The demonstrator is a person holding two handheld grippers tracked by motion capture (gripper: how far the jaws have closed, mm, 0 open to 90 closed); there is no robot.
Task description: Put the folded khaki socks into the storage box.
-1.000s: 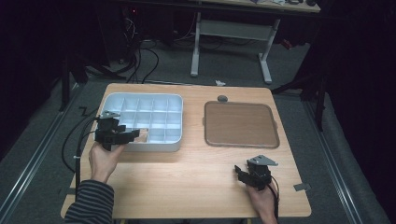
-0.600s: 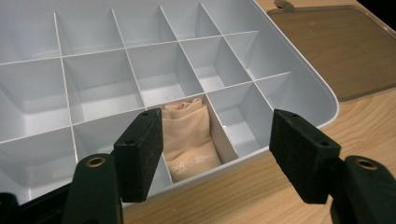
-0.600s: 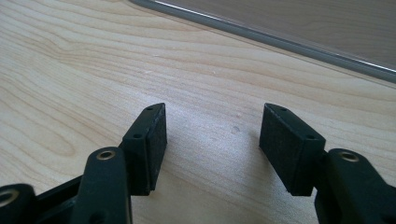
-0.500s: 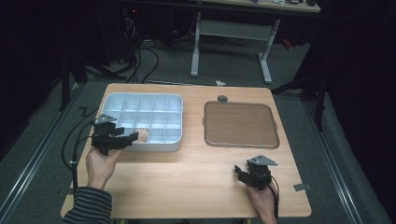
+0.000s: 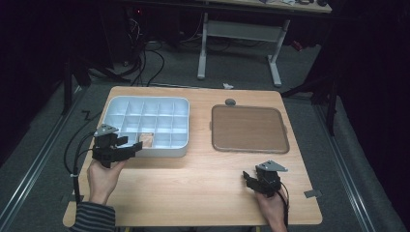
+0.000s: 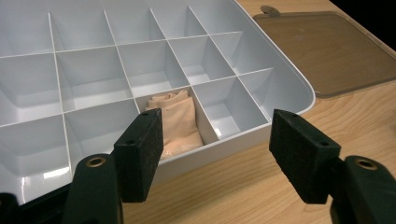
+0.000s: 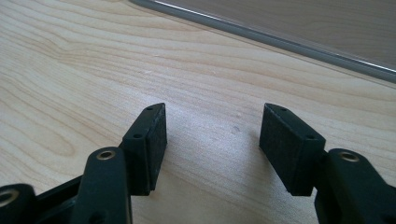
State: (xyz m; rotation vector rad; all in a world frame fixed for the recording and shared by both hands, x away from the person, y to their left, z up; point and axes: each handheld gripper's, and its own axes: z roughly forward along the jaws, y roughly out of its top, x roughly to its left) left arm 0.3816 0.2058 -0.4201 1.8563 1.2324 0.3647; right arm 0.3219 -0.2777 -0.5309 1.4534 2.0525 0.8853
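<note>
Beige cloth (image 6: pixel 175 120) sits folded in a front-row compartment of white tray (image 6: pixel 289 88); left gripper (image 6: pixel 215 148) wide, empty, just outside the rim (right gripper (image 7: pixel 212 140) also wide, over table (image 7: pixel 70 70)).

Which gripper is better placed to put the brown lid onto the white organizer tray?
Probably the right gripper: it is open, empty, resting near the brown lid's front edge. The left gripper, also open, sits across the white organizer tray, by the beige cloth.
</note>
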